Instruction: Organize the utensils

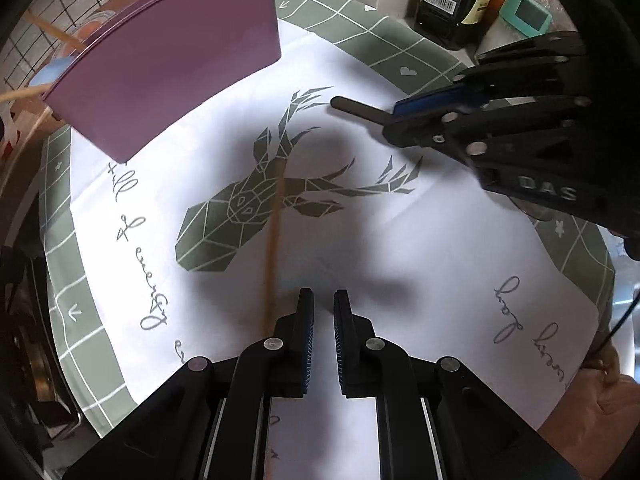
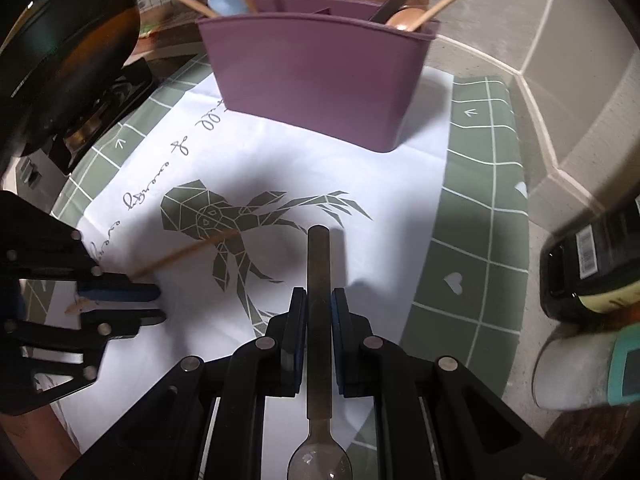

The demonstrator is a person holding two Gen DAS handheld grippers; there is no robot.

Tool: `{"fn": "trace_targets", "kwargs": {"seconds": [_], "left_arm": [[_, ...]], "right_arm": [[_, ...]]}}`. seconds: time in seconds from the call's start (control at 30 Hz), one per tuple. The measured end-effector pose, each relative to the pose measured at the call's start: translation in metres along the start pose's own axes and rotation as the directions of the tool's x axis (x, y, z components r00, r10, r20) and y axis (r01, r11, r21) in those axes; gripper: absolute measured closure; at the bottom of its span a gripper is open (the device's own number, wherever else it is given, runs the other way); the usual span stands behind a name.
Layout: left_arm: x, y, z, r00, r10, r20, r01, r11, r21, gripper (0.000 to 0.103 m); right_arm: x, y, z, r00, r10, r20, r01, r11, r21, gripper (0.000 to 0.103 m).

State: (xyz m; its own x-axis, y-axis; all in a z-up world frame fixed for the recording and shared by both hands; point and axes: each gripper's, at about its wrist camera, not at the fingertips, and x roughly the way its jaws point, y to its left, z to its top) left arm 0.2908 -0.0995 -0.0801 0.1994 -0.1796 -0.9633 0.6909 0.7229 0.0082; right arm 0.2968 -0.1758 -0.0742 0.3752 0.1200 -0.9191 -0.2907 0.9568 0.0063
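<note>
Right wrist view is showing the right gripper (image 2: 319, 308) clamping a dark-handled spoon (image 2: 319, 280) above the deer-print cloth (image 2: 360, 168), near the purple caddy (image 2: 320, 76). Nearly closed, the left gripper (image 1: 323, 312) is gripping nothing beside a wooden chopstick (image 1: 274, 240) lying on that cloth.

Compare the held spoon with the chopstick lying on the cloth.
The spoon is dark-handled and broad, the chopstick pale wood and thin. The spoon is clamped in the right tool; the chopstick lies on the cloth. Both are outside the purple holder.
</note>
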Motion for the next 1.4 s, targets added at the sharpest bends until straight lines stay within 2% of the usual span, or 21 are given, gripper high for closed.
{"fn": "trace_targets", "kwargs": {"seconds": [0.2,0.37,0.5,0.67,0.77,0.97,1.0,1.1,1.23,1.33,1.4], "left_arm": [[0.003,-0.003,0.006,1.000,0.004,0.018,-0.005,1.000,0.016,0.093],[-0.003,0.004,-0.003,0.998,0.002,0.068,0.002,0.999,-0.049,0.100],[-0.011,0.020,-0.011,0.992,-0.012,0.122,0.032,0.986,-0.161,0.101],[-0.028,0.047,-0.025,0.981,-0.013,0.192,0.073,0.949,-0.308,0.101],[-0.035,0.059,-0.030,0.977,-0.007,0.215,0.083,0.935,-0.344,0.101],[-0.043,0.066,-0.037,0.977,0.000,0.213,0.073,0.940,-0.334,0.101],[-0.040,0.064,-0.035,0.981,-0.033,0.189,0.091,0.947,-0.309,0.100],[-0.027,0.048,-0.024,0.992,-0.063,0.112,0.085,0.975,-0.207,0.098],[-0.025,0.033,-0.016,0.998,-0.006,0.061,0.011,0.997,-0.075,0.097],[-0.023,0.034,-0.011,0.999,0.020,0.042,-0.018,0.998,-0.063,0.091],[-0.017,0.038,-0.007,0.999,0.036,0.020,-0.034,0.997,-0.067,0.079]], "right_arm": [[-0.004,-0.003,-0.004,1.000,0.014,0.019,-0.014,1.000,0.025,0.093],[-0.003,0.002,-0.004,0.999,0.023,0.030,-0.024,0.999,0.024,0.093],[-0.006,0.007,-0.005,0.998,0.040,0.045,-0.041,0.999,0.018,0.093],[-0.012,0.007,-0.005,0.996,0.064,0.067,-0.066,0.997,0.035,0.093],[-0.010,0.006,-0.004,0.995,0.081,0.057,-0.084,0.995,0.057,0.093],[-0.007,0.007,-0.004,0.994,0.102,0.045,-0.106,0.991,0.078,0.093],[-0.005,0.008,-0.004,0.994,0.100,0.038,-0.102,0.992,0.074,0.093],[-0.004,0.011,-0.004,0.995,0.095,0.025,-0.096,0.993,0.062,0.093],[-0.003,0.013,-0.007,0.995,0.099,0.022,-0.100,0.993,0.057,0.093],[-0.002,0.014,-0.009,0.995,0.100,0.023,-0.101,0.993,0.056,0.093],[-0.001,0.013,-0.009,0.995,0.098,0.022,-0.099,0.993,0.061,0.093]]}}
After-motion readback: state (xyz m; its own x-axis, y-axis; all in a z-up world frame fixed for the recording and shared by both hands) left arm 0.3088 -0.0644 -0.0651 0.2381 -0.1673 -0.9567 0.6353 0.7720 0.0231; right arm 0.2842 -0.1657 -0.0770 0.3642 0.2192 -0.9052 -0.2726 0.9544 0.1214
